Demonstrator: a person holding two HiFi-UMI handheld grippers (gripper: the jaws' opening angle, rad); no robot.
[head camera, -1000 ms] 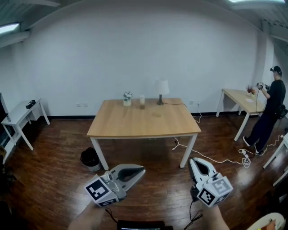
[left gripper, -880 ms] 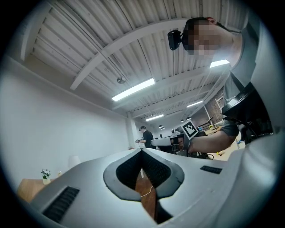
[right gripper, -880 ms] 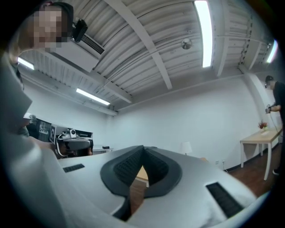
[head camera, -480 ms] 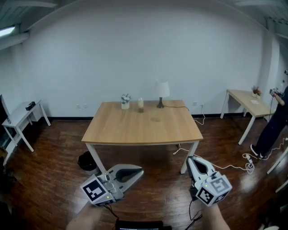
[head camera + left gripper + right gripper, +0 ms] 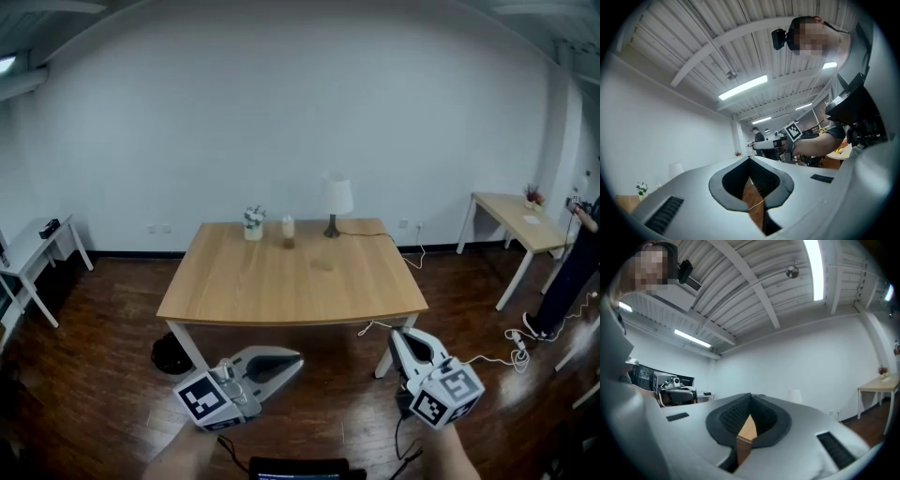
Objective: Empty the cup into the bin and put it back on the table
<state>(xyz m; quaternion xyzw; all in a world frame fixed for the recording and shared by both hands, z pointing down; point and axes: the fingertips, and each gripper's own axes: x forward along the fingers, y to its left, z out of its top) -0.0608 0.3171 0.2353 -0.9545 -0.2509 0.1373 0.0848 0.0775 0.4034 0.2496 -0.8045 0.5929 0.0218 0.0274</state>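
Left claw [image 5: 296, 357] and right claw [image 5: 399, 336] together, empty — table [image 5: 291, 281], cup [image 5: 288, 228], lamp [image 5: 336, 201] ahead; bin [image 5: 172, 352] alongside

You've stepped closer to the light wooden table [image 5: 281, 286]; the dark-clothed person [image 5: 574, 277] at the right has slid nearly out of view.

The fingers [image 5: 726, 418] of the right gripper [image 5: 751, 397] are pressed together, empty; a desk [image 5: 748, 428] is glimpsed between them, a lamp [image 5: 794, 396] beyond.
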